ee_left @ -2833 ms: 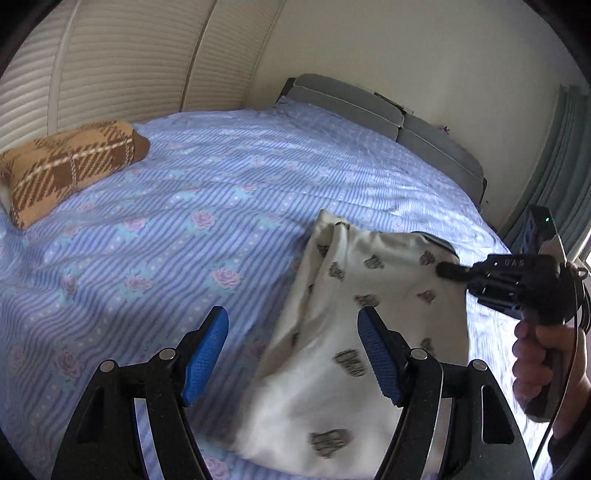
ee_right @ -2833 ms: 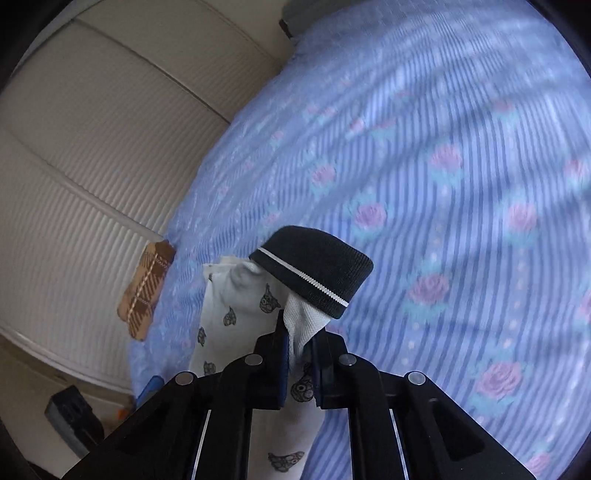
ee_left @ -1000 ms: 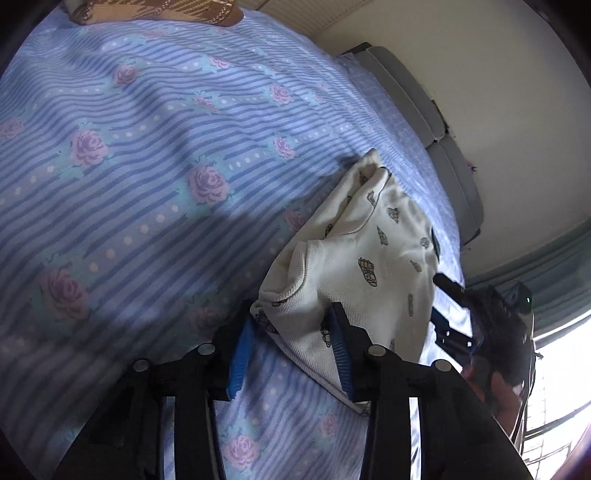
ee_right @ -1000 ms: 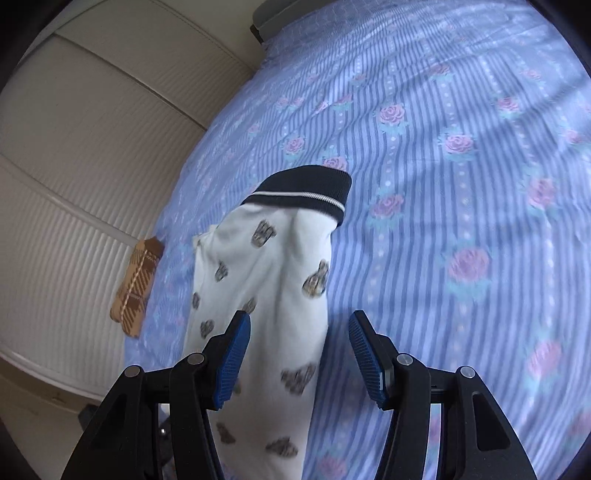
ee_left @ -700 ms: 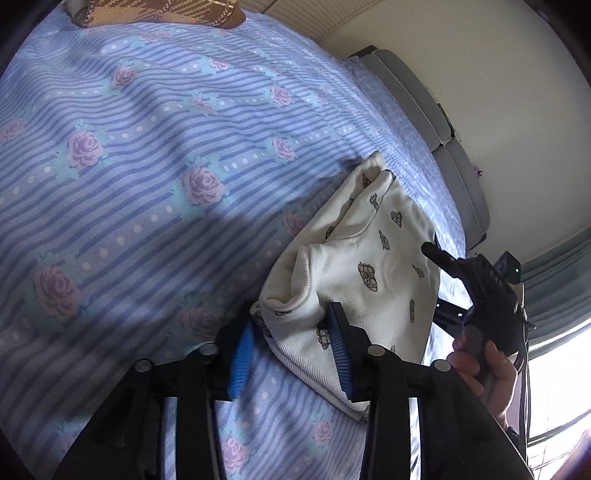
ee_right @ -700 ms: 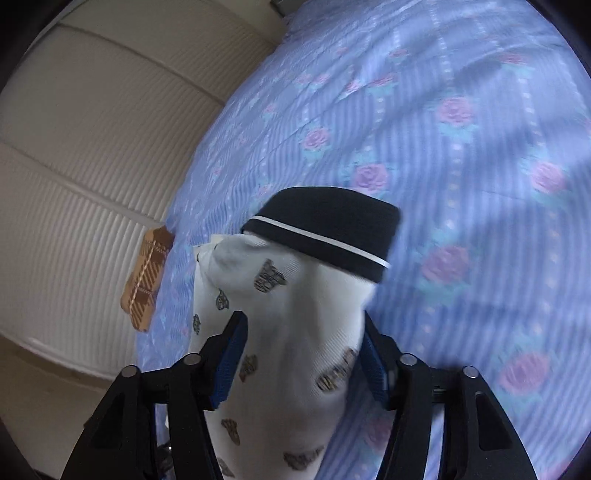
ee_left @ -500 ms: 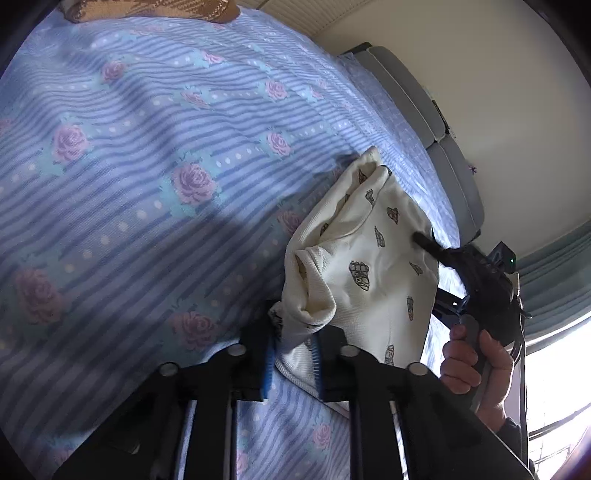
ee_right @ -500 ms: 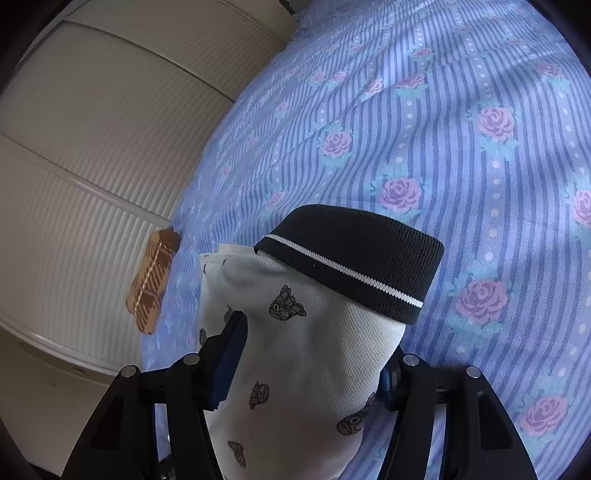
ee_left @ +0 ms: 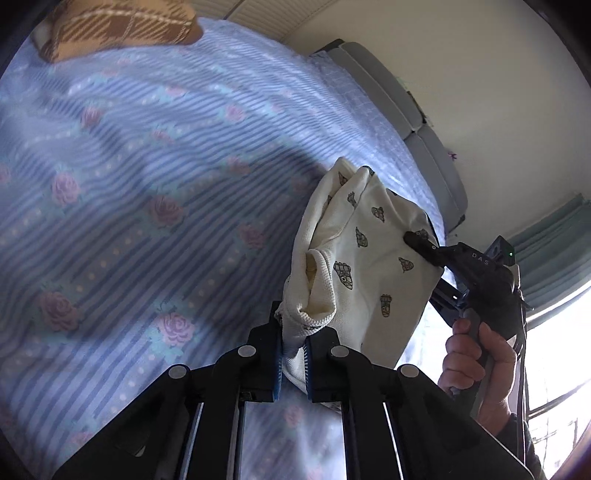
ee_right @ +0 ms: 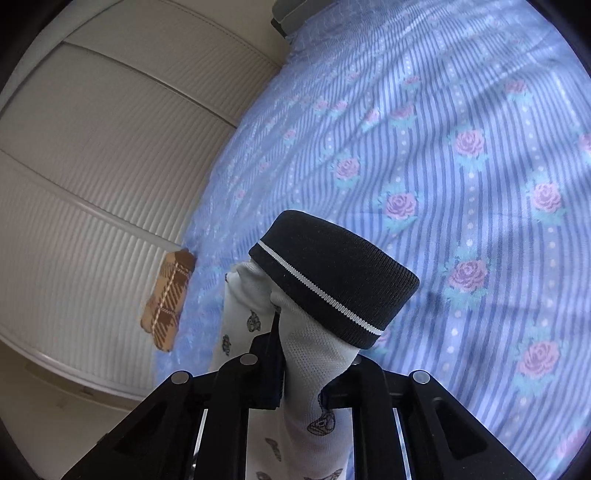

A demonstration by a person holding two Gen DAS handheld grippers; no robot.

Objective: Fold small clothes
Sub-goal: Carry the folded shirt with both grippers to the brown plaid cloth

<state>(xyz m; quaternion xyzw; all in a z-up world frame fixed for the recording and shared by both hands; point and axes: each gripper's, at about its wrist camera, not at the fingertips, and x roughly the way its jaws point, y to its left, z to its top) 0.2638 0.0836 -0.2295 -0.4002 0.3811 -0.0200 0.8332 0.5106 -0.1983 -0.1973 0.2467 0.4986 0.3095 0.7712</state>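
Observation:
A small cream garment (ee_left: 365,266) printed with little dark motifs hangs lifted above the blue rose-striped bed sheet (ee_left: 147,184). My left gripper (ee_left: 293,354) is shut on a bunched hem at its lower left corner. In the left wrist view my right gripper (ee_left: 415,240) pinches the garment's far right edge, with a person's hand (ee_left: 476,354) on its handle. In the right wrist view the garment (ee_right: 314,354) rises between the jaws of the right gripper (ee_right: 299,376), which are closing and press the cloth just below its black ribbed band (ee_right: 332,277) with a white stripe.
A brown plaid cushion (ee_left: 118,26) lies at the bed's far corner, seen too as the plaid cushion (ee_right: 168,299) by the ribbed white wall panels (ee_right: 92,166). A grey headboard (ee_left: 399,110) bounds the far edge. Curtains and a bright window (ee_left: 554,258) stand at the right.
Both grippers went from open around the garment to closed on it. The cloth has bunched and lifted slightly off the sheet, and the right gripper moved in against the garment's edge.

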